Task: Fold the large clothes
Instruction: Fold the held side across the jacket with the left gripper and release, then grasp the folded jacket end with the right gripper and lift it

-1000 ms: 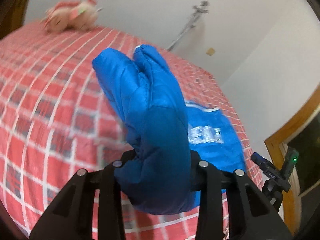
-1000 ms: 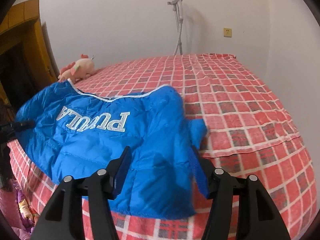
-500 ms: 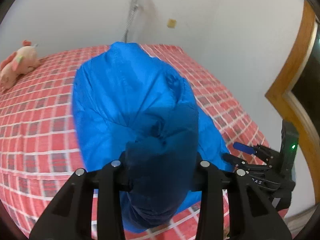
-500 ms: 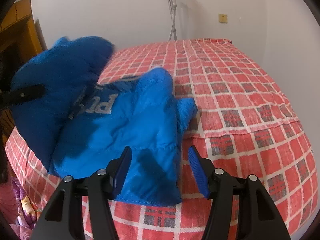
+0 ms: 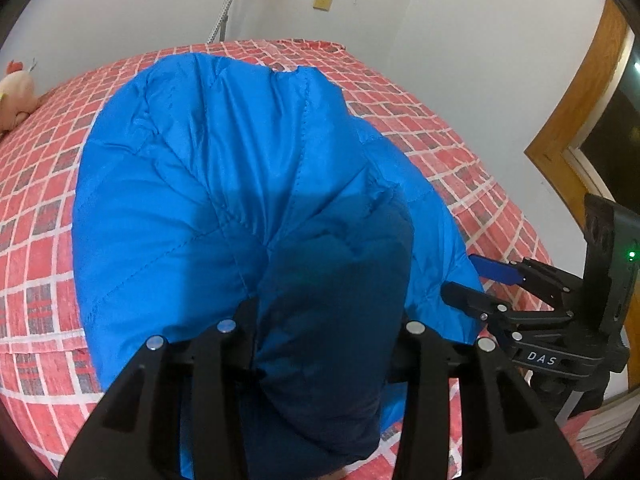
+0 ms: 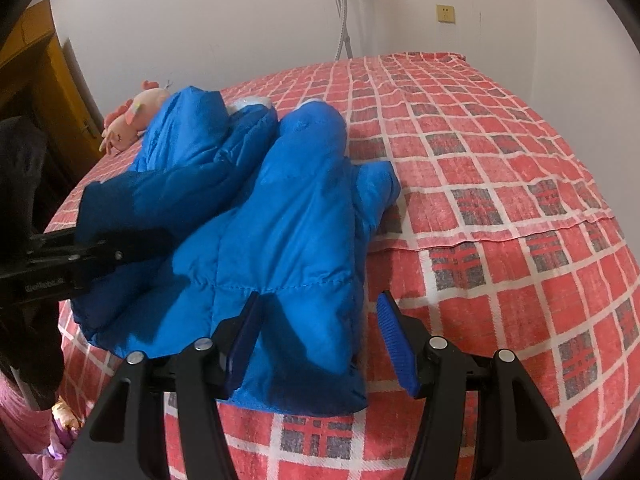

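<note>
A blue puffer jacket (image 6: 280, 216) lies on the red checked bed (image 6: 500, 184), near its front edge. My left gripper (image 5: 324, 320) is shut on a thick fold of the blue jacket (image 5: 224, 184) and holds it over the jacket's other half; it also shows in the right wrist view (image 6: 92, 248) at the left. My right gripper (image 6: 318, 312) is open, its blue pads on either side of the jacket's near hem without pinching it. It shows in the left wrist view (image 5: 476, 280) at the right, jaws apart.
A pink plush toy (image 6: 128, 124) lies at the bed's far left edge. A metal stand (image 6: 340, 8) leans against the white wall behind the bed. A wooden door frame (image 5: 580, 108) stands at the right. A dark wardrobe (image 6: 48, 92) is at the left.
My left gripper has carried the jacket's left half up and across onto the right half, covering the lettering. My right gripper stayed open at the hem.
</note>
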A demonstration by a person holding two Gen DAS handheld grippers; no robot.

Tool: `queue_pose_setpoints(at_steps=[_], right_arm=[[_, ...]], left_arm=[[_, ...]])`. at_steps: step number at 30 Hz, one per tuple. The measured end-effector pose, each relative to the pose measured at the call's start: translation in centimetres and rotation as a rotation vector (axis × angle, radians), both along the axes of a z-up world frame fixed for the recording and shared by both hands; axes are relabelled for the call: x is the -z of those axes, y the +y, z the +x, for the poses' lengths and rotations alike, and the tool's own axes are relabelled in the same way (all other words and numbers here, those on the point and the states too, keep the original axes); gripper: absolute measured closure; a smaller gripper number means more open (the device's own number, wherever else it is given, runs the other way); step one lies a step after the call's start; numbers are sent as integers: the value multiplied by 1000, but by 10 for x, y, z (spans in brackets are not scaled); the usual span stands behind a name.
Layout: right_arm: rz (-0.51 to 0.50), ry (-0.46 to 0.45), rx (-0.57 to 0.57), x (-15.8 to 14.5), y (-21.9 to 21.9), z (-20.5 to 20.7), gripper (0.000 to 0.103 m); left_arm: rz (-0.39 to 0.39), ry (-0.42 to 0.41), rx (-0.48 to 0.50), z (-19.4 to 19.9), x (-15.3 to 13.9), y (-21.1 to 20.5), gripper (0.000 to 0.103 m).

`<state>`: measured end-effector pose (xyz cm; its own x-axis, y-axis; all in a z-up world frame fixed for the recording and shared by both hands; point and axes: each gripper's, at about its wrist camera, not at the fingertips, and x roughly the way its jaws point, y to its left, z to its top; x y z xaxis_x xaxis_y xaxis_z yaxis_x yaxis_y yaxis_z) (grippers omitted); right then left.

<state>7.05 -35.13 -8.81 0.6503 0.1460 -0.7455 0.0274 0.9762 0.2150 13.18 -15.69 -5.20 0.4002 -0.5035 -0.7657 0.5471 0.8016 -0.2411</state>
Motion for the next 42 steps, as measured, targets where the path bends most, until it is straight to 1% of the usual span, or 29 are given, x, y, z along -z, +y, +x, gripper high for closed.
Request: queue_pose_setpoints(at_steps=[3,6,8,10,12,13,15,16,17,18,19,20,22,23,24,26,27,28,30,32,36,38,40,42], right_arm=[[-15,-5,6,-6,2,0,44],[-24,-17,3,-13,3,-1,44],[-30,-24,4,-18,3,0,44],[-36,-29,3,-24,3,2,44],[-23,-29,-10,-31,4,5,44],[-18,-28,-16,-33,4,8,44],[-7,-27,-31,-43,5,12,43],[1,-27,-37,-48,6,15,42],[15,-25,-42,-54,5,18,38],[34,-22,-48,-61,5,21,35],[54,-17,-54,-66,5,24,34],[73,-10,-64,-72,6,28,33],[115,12,-96,-82,11,39,28],[135,26,-112,-85,14,45,22],[165,52,-128,-86,17,54,19],[234,103,-143,-84,21,70,18],[276,143,-149,-79,24,80,18],[294,178,-145,-75,26,87,18],[311,236,-139,-66,33,103,17],[319,270,-148,-60,40,113,16],[288,326,-137,-48,57,134,14],[248,337,-136,-44,66,142,14],[215,332,-144,-39,74,147,20],[197,300,-155,-39,78,149,42]], left_arm=[[12,-25,5,-10,-12,-5,59],[-8,-39,14,-19,-26,-6,50],[-46,-39,24,-27,-39,2,41],[-86,-45,43,-37,-54,8,39],[-111,-66,52,-45,-66,14,38],[-123,-86,49,-50,-75,21,36],[-120,-113,18,-51,-85,30,34],[-112,-133,-15,-47,-89,39,34],[-96,-148,-47,-44,-91,46,33],[-71,-163,-89,-38,-91,54,33],[-37,-178,-152,-30,-89,62,32],[-18,-188,-191,-23,-88,68,32],[15,-198,-258,-10,-83,81,31],[28,-197,-285,-5,-80,86,31],[34,-195,-302,0,-77,89,31],[45,-183,-318,9,-69,94,31],[47,-178,-319,11,-67,96,31],[52,-173,-321,14,-64,95,31],[63,-178,-325,16,-61,95,31],[79,-193,-337,17,-58,100,30],[67,-181,-345,21,-53,111,29],[63,-169,-346,24,-48,116,29],[58,-156,-350,26,-44,120,28],[53,-143,-352,27,-41,123,28]])
